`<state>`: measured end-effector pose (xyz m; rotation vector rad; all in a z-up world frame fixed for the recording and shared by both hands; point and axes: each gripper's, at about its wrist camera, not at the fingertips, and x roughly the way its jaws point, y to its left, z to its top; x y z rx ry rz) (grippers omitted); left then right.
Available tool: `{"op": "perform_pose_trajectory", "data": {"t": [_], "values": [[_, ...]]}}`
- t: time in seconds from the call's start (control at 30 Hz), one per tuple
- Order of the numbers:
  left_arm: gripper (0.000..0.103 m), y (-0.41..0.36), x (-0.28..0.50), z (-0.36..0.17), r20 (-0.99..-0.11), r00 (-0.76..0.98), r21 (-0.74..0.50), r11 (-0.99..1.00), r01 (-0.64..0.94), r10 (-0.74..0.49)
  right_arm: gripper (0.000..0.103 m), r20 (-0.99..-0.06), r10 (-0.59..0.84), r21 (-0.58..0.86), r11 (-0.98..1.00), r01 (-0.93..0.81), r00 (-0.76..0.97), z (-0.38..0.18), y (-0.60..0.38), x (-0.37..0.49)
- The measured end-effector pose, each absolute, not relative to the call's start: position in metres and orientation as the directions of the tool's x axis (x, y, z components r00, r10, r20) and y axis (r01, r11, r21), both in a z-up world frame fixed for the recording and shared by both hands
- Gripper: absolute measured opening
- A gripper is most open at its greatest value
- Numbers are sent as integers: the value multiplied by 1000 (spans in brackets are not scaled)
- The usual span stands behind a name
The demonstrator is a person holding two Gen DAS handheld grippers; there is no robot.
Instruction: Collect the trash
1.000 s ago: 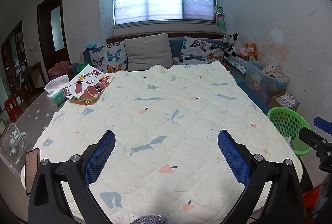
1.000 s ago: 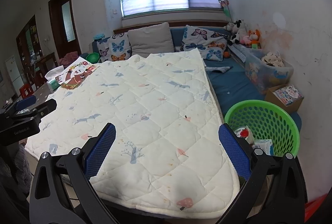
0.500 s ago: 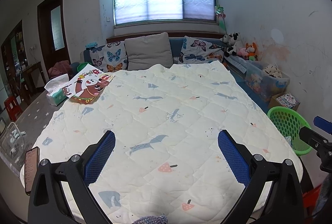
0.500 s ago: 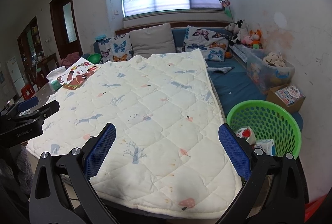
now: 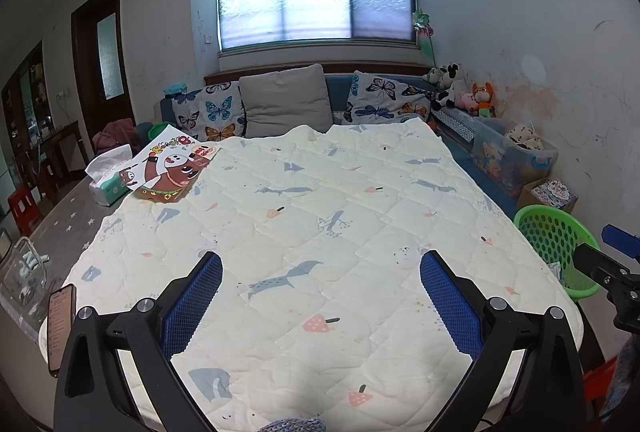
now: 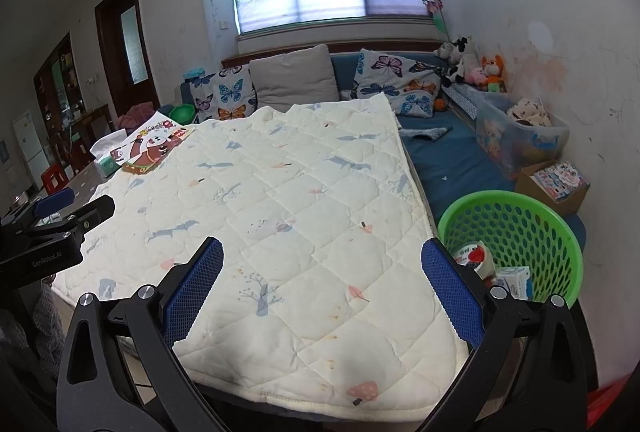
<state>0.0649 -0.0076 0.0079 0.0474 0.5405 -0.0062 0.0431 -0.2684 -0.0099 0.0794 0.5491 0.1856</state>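
The right claw point(image 6: 322, 268) partly hides the basket's point(image 6: 520, 204) trash.

Two handheld grippers are held side by side, both pointing toward the far end of the room. The left gripper point(image 5: 320, 296) has its blue-padded fingers point(image 5: 192, 304) spread wide apart with nothing between them. The right gripper point(image 6: 322, 292) is spread equally wide and empty.

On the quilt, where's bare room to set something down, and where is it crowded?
Most of the quilt is bare, from the near edge up to the cushions. The far left corner is taken by a cartoon picture sheet beside a tissue pack. The green basket at the right already holds trash.
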Motion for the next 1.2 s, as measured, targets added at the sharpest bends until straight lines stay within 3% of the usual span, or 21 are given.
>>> {"op": "perform_pose_trajectory", "data": {"t": [1.2], "values": [[96, -19, 61, 7, -510, 860, 51, 998, 31, 0, 99, -518, 203, 139, 978, -152, 831, -20, -268, 44]]}}
